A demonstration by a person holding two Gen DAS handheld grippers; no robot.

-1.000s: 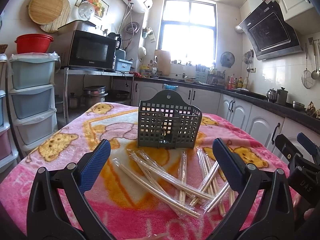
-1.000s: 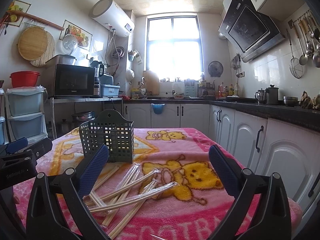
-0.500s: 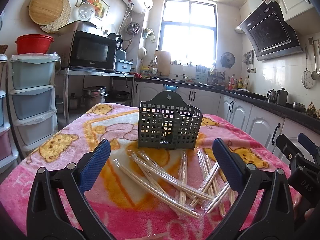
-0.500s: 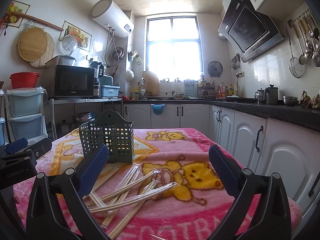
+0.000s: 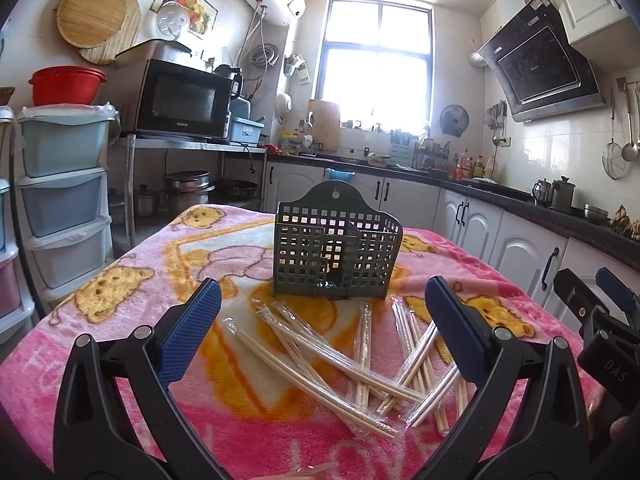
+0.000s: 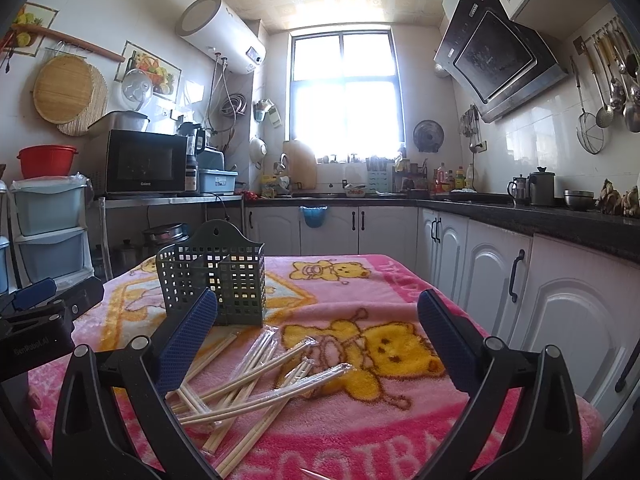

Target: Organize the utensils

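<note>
While the left gripper (image 5: 322, 328) hangs wide open and empty, wrapped chopsticks (image 5: 344, 356) lie scattered on the pink blanket (image 5: 120, 320) before an upright green utensil basket (image 5: 336, 252). From the right wrist, the right gripper (image 6: 318, 336) also gapes empty above those chopsticks (image 6: 256, 376), the basket (image 6: 212, 272) standing just behind.

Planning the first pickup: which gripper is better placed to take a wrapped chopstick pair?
Left, probably. The left gripper is open with the chopsticks centred between its fingers; from the right gripper, also open, they lie off to its left.
</note>
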